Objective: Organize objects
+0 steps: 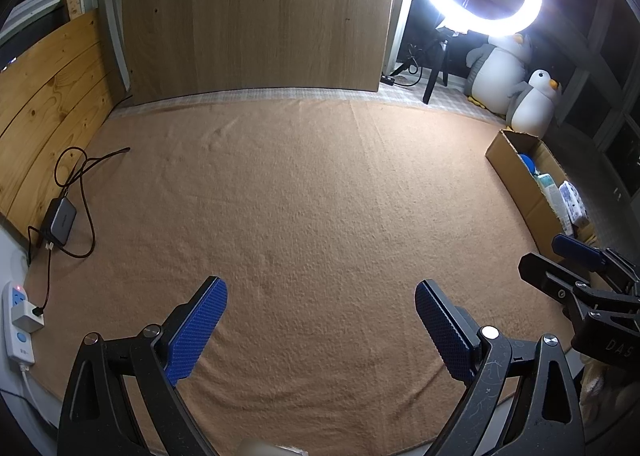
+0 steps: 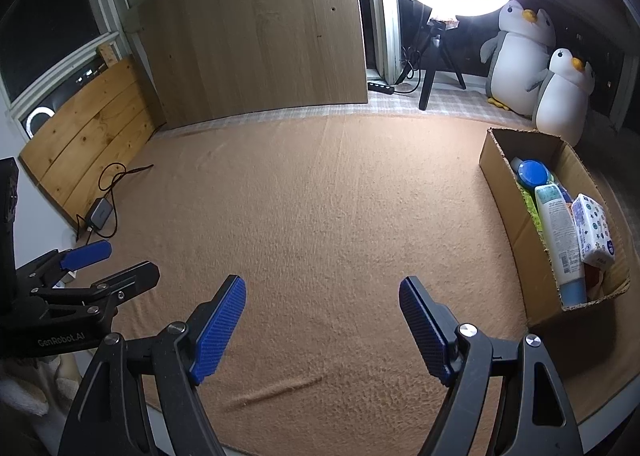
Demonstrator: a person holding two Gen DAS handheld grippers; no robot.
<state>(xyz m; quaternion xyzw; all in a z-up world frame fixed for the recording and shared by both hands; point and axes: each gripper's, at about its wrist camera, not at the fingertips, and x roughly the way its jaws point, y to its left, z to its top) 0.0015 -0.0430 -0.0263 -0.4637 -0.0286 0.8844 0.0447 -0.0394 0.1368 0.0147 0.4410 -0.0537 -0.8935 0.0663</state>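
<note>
Both claws, left claw (image 1: 320,320) and right claw (image 2: 322,316), gape wide and empty. The lotion bottle (image 2: 558,232), right of the right claw inside the cardboard box (image 2: 504,191), looks smooth, light; grip mid-body.

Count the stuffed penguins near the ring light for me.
2. The big penguin sits right of the ring light's tripod; the small penguin leans against its right side, just behind the cardboard box. None seems hidden.
</note>
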